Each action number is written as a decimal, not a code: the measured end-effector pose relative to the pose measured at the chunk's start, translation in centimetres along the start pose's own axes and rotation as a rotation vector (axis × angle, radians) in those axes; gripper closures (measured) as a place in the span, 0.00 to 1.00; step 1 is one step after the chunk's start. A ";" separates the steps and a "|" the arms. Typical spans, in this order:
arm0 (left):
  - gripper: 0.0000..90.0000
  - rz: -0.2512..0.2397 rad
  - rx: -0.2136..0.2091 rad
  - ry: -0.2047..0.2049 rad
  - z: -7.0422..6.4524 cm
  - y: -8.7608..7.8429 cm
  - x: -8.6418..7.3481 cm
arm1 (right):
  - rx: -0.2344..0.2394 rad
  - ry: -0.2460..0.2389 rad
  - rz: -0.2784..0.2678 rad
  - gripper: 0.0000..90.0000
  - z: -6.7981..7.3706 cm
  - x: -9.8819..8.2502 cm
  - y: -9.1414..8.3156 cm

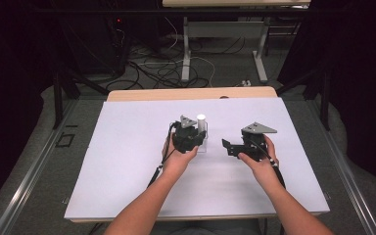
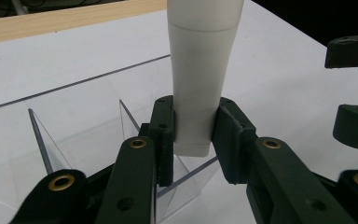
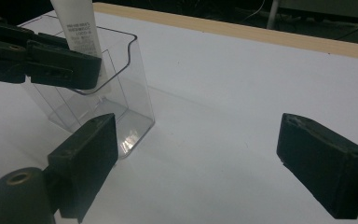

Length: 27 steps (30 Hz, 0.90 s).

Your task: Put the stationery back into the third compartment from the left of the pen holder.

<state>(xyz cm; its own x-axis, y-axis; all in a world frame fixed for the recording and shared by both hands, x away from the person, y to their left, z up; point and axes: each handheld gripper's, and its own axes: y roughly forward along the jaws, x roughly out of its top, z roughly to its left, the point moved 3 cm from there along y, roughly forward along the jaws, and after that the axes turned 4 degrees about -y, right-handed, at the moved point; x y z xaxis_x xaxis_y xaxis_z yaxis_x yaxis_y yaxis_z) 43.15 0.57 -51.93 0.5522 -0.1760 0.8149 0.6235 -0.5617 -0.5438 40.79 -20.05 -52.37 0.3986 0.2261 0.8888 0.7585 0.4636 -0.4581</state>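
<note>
While the left gripper (image 1: 190, 139) sits mid-table on the white sheet (image 1: 127, 161), the high view shows it clamped on a white tube (image 1: 201, 123) standing upright at a clear plastic holder (image 1: 201, 145); the right gripper (image 1: 235, 147) waits just beside it, nothing in it. In the left gripper view both pads squeeze the tube (image 2: 200, 79) near its flat crimped bottom end, which hangs above the holder's (image 2: 121, 140) clear dividers, so I judge the step is dropping the tube into a compartment: keep it vertical, line the crimp up between the walls, lower before releasing. In the right gripper view the jaws stand wide apart and empty, the holder (image 3: 116, 88) is ahead and to their left, and the tube (image 3: 77, 25) is already partly inside its rim with the left gripper (image 3: 51, 60) across it. The holder looks light and could skid or tip; the right gripper could steady its wall.
</note>
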 end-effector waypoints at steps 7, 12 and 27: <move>0.79 -0.004 -0.006 -0.020 0.0 0.1 -0.1 | 0.006 0.010 -0.004 0.13 0.0 0.0 0.0; 0.70 -0.019 -0.007 -0.019 -0.1 -0.3 0.0 | 0.006 0.013 -0.001 0.13 -0.1 0.0 0.0; 0.33 -0.102 0.006 0.014 0.5 -3.8 0.8 | -0.005 0.013 -0.012 0.13 -0.2 0.1 -0.1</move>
<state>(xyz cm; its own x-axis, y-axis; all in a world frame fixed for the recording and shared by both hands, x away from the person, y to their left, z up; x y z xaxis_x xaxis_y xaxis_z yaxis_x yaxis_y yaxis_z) 41.55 2.94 -49.30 0.4774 -0.1296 0.8691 0.6797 -0.5724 -0.4587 40.85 -20.21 -52.23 0.3964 0.2094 0.8939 0.7659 0.4616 -0.4477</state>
